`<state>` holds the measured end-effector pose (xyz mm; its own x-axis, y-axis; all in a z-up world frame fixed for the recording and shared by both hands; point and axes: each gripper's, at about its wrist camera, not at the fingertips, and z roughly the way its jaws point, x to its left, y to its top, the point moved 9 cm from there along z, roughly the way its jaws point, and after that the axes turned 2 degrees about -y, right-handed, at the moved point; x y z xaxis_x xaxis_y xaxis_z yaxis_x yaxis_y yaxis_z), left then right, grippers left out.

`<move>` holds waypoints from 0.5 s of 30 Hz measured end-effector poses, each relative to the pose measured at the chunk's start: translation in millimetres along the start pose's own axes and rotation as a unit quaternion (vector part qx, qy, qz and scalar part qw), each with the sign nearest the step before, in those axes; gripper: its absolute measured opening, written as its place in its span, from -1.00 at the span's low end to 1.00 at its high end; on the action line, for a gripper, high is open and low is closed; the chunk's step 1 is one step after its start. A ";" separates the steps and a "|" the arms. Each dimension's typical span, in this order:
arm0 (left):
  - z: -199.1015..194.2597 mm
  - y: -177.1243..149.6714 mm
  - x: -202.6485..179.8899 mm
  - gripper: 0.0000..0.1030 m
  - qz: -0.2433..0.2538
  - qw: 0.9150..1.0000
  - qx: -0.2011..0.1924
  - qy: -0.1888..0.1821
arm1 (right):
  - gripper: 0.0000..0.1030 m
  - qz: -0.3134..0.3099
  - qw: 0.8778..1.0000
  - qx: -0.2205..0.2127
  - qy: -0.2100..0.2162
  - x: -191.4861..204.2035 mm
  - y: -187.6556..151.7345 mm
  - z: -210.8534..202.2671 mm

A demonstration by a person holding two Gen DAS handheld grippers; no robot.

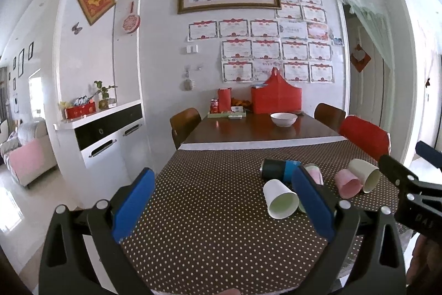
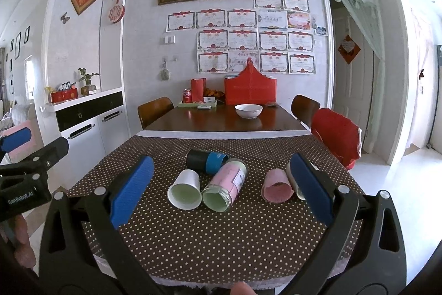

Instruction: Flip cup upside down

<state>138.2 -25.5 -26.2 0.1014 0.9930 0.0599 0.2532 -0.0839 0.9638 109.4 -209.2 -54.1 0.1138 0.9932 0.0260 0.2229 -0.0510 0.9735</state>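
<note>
Several cups lie on their sides on a brown dotted tablecloth (image 2: 210,239). A white paper cup (image 2: 185,192) (image 1: 279,198) points its mouth at me. Beside it lie a pink-labelled glass jar (image 2: 225,188), a black and blue cup (image 2: 207,161) (image 1: 277,169), a pink cup (image 2: 277,186) (image 1: 348,183) and a cream cup (image 1: 364,174) partly hidden behind my right finger. My left gripper (image 1: 221,201) is open and empty, left of the cups. My right gripper (image 2: 223,190) is open and empty, with the cups between its fingers farther off.
Beyond the cloth, the dark wooden table (image 2: 221,123) holds a white bowl (image 2: 248,110), a tray with a red can (image 2: 187,96) and red boxes (image 2: 250,90). Chairs stand at both sides, one covered in red (image 2: 335,134). A white sideboard (image 2: 88,118) is at left.
</note>
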 end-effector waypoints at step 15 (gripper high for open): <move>140.7 4.9 -32.3 0.90 0.106 0.989 0.091 -0.046 | 0.88 0.004 0.997 0.071 -0.017 -36.6 -3.9 98.2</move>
<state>271.5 -69.7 -60.0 0.2559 0.9404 0.2240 0.3855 -0.3118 0.8684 199.5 -255.7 -81.2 0.1492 0.9885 0.0240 0.3568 -0.0765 0.9310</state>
